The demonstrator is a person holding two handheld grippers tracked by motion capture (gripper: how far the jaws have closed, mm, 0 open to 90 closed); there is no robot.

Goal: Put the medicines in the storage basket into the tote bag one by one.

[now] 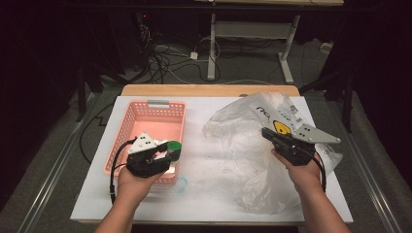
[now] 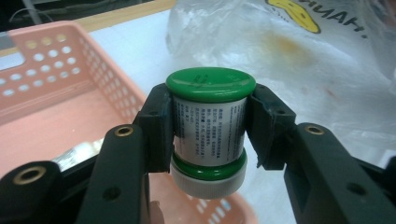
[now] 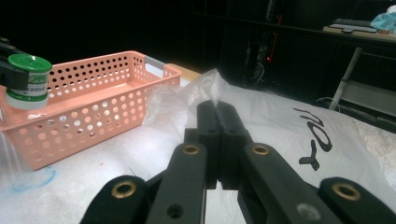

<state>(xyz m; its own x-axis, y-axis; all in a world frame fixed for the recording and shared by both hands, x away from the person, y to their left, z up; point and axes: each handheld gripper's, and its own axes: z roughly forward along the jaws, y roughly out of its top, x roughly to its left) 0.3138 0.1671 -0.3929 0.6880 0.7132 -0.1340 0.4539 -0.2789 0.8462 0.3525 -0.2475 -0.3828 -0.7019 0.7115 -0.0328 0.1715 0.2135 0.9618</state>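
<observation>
From the high view, I have the left gripper (image 1: 163, 154) clamped on a small bottle (image 1: 174, 150) with a green cap, held over the near right corner of the pink basket (image 1: 132, 130). The right gripper (image 1: 270, 135) pins the plastic bag (image 1: 243, 141) on the white table (image 1: 204, 194).

In the left gripper view, the bottle (image 2: 210, 126) sits upright between my jaws, pads pressed on its label, the basket (image 2: 51, 102) to the left below it.

In the right gripper view, the jaws are clenched tight on a fold of the bag (image 3: 280, 126); the bottle (image 3: 28, 79) hangs just above the basket's (image 3: 93, 102) rim.

I judge I am mid-transfer, bag to basket. Next I should carry the bottle inward over the basket floor, lower it, then release.
</observation>
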